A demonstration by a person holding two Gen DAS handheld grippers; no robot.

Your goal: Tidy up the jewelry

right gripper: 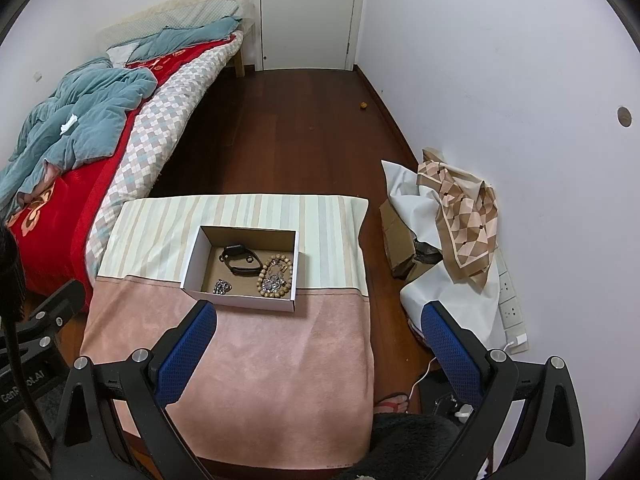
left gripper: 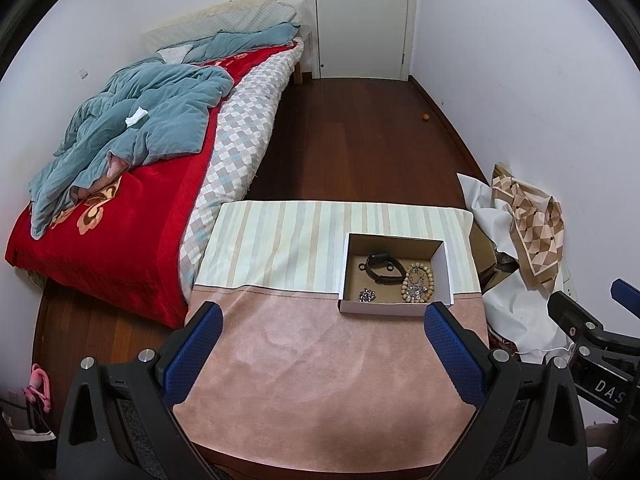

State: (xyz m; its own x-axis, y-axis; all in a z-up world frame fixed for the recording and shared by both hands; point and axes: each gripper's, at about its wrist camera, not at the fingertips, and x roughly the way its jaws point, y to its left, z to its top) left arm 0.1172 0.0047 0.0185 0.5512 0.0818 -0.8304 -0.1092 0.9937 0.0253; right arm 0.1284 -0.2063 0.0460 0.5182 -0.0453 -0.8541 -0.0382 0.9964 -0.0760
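An open white cardboard box [left gripper: 384, 307] [right gripper: 240, 302] stands on a small table with a pink and striped cloth [left gripper: 328, 368] [right gripper: 256, 360]. In it lie a black watch [left gripper: 380, 267] [right gripper: 239, 262], a wooden bead bracelet [left gripper: 416, 282] [right gripper: 276, 276] with a silvery piece on it, and a small silver trinket [left gripper: 367, 295] [right gripper: 223, 287]. My left gripper [left gripper: 323, 312] is open and empty, near and above the box's front. My right gripper [right gripper: 320, 312] is open and empty, to the right of the box.
A bed [left gripper: 132, 184] with a red blanket and blue quilt lies to the left. White sheeting and a patterned scarf [right gripper: 464, 216] are piled over cartons by the right wall. A wall socket strip [right gripper: 510, 300] is there. A dark wood floor [left gripper: 360, 136] leads to a white door.
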